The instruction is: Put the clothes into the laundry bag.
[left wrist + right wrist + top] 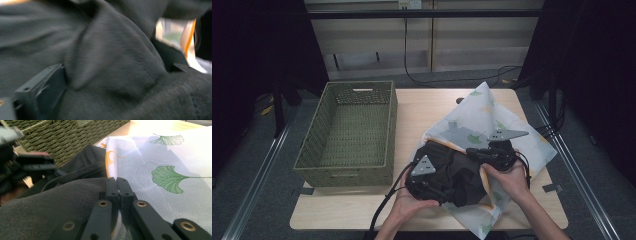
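Table (432, 107): carrying all items. Green woven basket (348, 131): sitting along its left edge. White leaf-print bag (477, 117): lying toward the right edge. Dark garment (457, 172): bunching at the bag's mouth, near the front edge. Your right gripper (117, 182) is pinching the bag's rim; your left gripper (424, 182) is spreading wide against the garment.

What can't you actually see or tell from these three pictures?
- What sort of dark garment it is: bunched up in the high view, blurred in the left gripper view.
- How far the garment is inside the leaf-print bag: hands and grippers cover the opening.
- The left gripper: garment hides its far jaw in its own view.
- Whether the right gripper pinches only the bag: its jaws hide what lies between them.
- Basket: front wall hides the near floor.
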Demonstrator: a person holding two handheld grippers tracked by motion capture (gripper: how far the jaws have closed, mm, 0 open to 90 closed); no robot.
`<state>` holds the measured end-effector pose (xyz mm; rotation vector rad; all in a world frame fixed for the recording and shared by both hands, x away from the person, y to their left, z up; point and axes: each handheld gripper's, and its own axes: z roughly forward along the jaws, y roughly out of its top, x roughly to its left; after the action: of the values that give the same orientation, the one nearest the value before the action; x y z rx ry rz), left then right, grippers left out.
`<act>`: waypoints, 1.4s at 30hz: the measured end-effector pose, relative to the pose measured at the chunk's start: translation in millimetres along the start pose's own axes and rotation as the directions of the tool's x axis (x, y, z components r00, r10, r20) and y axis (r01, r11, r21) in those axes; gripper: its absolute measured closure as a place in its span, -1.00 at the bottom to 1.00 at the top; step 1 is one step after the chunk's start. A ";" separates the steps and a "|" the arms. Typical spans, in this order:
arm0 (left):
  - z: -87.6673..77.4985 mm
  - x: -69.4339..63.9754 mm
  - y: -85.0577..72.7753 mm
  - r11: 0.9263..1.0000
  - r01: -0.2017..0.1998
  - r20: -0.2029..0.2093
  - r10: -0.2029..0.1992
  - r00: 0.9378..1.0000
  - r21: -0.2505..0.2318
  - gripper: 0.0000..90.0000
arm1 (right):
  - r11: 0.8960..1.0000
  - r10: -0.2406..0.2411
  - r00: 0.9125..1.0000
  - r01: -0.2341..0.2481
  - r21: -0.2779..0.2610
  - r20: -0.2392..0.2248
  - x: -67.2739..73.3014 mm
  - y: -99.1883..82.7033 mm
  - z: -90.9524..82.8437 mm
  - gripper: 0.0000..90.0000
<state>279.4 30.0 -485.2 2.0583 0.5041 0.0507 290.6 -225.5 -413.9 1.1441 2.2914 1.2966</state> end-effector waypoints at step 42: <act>13.6 -4.3 -11.1 0.987 -0.060 -0.134 0.080 0.988 0.147 0.61 | 1.000 -0.007 1.000 0.006 0.009 0.030 2.4 -3.2 -11.1 0.56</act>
<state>275.0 22.0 -500.8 2.2232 0.5338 0.2070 281.1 -231.4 -409.9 1.1506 2.2798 1.2588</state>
